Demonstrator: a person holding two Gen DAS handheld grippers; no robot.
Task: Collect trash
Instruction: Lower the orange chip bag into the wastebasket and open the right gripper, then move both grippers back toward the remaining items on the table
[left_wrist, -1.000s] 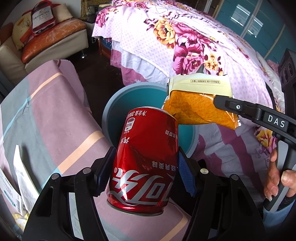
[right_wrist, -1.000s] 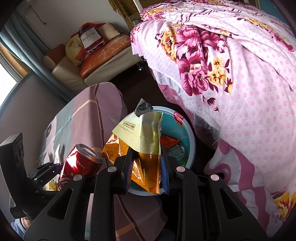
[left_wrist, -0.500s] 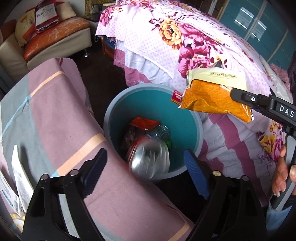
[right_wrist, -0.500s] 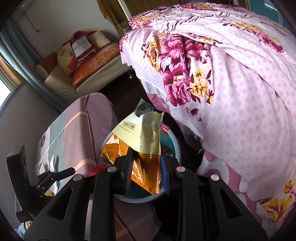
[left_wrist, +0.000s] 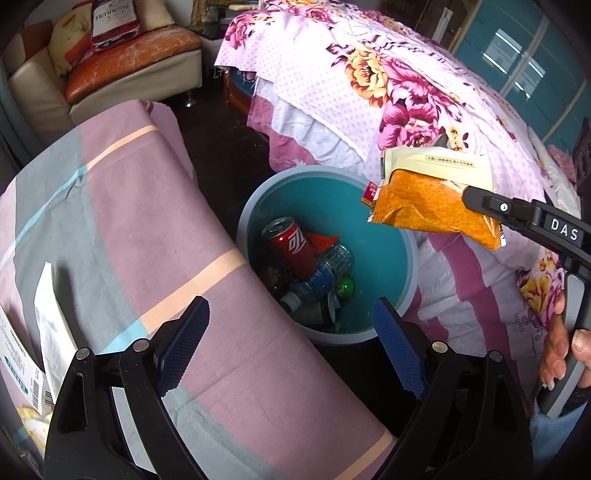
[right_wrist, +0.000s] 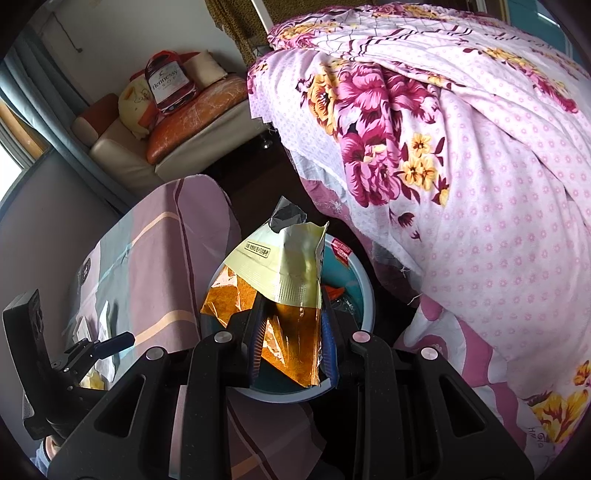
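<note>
The right tool (right_wrist: 291, 332) is clamping a light, crinkly, slippery snack bag (right_wrist: 280, 291) by its lower body over the bin (left_wrist: 412, 258), at two o'clock from the left tool (left_wrist: 290, 341), which is hanging spread and empty.

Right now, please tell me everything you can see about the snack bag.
The snack bag is a crinkled, glossy foil-like packet, orange below with a pale yellow band above that carries a small printed label. Its top is torn open, showing a silver inside. The right gripper is shut on its lower orange part, the blue pads pressing both sides. It hangs in the air above the bin, near the rim, touching nothing else that I can see.
</note>
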